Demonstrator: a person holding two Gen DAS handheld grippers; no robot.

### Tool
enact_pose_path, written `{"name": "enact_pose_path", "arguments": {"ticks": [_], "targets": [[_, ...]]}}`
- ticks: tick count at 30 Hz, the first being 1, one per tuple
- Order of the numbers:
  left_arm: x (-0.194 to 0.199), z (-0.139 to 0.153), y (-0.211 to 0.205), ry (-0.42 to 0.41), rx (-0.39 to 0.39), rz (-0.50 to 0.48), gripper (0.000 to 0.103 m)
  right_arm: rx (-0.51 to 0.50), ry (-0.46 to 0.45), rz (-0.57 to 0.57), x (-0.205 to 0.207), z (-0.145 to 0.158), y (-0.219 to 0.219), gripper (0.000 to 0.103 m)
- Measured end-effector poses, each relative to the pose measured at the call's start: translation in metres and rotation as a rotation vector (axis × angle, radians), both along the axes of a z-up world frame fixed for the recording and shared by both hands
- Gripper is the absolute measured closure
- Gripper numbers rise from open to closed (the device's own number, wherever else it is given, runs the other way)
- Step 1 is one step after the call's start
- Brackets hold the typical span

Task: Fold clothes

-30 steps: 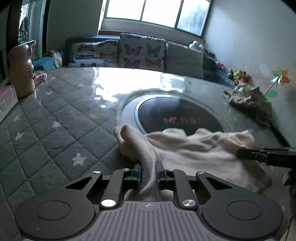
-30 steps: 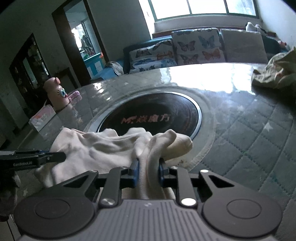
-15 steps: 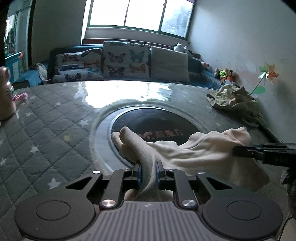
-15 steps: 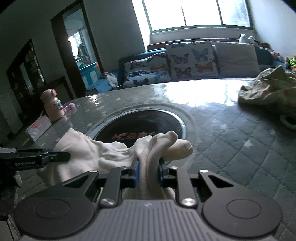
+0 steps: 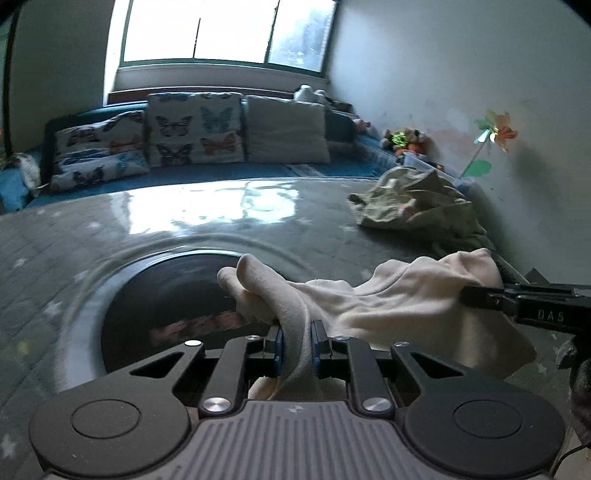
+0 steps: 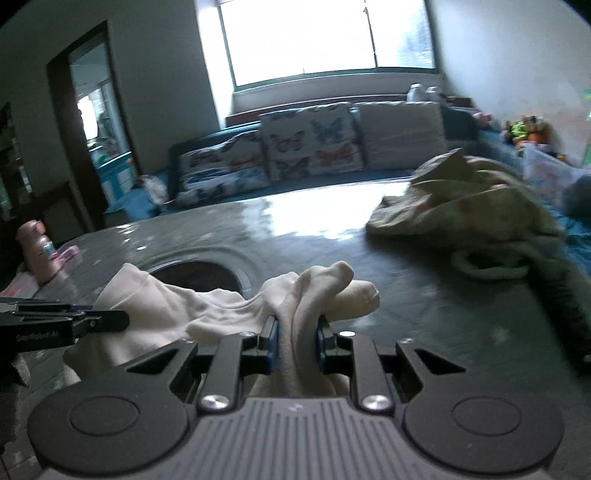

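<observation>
Cloth (image 5: 406, 299), a cream garment, hangs stretched between the two grippers above the surface (image 5: 110, 229), a quilted grey cover with small stars. In the left wrist view the left gripper (image 5: 295, 343) has its jaws closed on a bunched fold of the cloth, which rises at 12 o'clock from the jaws and spreads toward 3 o'clock, where the right gripper (image 5: 480, 295) pinches its far edge. In the right wrist view the right gripper (image 6: 297, 341) has its jaws clamped on another thick fold, with rounded ends of fabric poking out past them at 12 to 1 o'clock; the left gripper (image 6: 110, 319) shows at 9 o'clock, gripping the cloth's other edge. A dark round inset (image 5: 177, 291) in the surface lies under and beyond the cloth. A crumpled green garment (image 5: 417, 199) sits well apart at 2 o'clock, near the wall. A sofa (image 5: 207, 136) with butterfly cushions stands beyond the surface under a bright window (image 5: 221, 33).
</observation>
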State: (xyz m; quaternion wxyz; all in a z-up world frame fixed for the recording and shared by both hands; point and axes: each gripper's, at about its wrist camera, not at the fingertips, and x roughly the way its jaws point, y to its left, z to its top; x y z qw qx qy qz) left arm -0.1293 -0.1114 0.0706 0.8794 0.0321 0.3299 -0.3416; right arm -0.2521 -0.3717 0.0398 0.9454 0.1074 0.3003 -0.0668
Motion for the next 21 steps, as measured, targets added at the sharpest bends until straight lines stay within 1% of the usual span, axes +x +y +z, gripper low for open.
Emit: {"name": "enact_pose_path", "arguments": {"ticks": [4, 10, 17, 21], "targets": [[0.003, 0.000, -0.032, 0.002, 0.008, -0.033, 0.087, -0.032, 0.010, -0.050, -0.004, -0.001, -0.023, 0.084], [0.005, -0.002, -0.069, 0.006, 0.011, -0.065, 0.086, -0.056, 0.022, -0.103, -0.009, -0.004, -0.048, 0.084], [0.004, -0.002, -0.097, 0.015, 0.001, -0.093, 0.087, -0.079, 0.028, -0.144, -0.017, -0.006, -0.069, 0.084], [0.001, -0.004, -0.108, 0.016, 0.008, -0.112, 0.086, -0.087, 0.035, -0.169, -0.020, -0.009, -0.082, 0.084]]}}
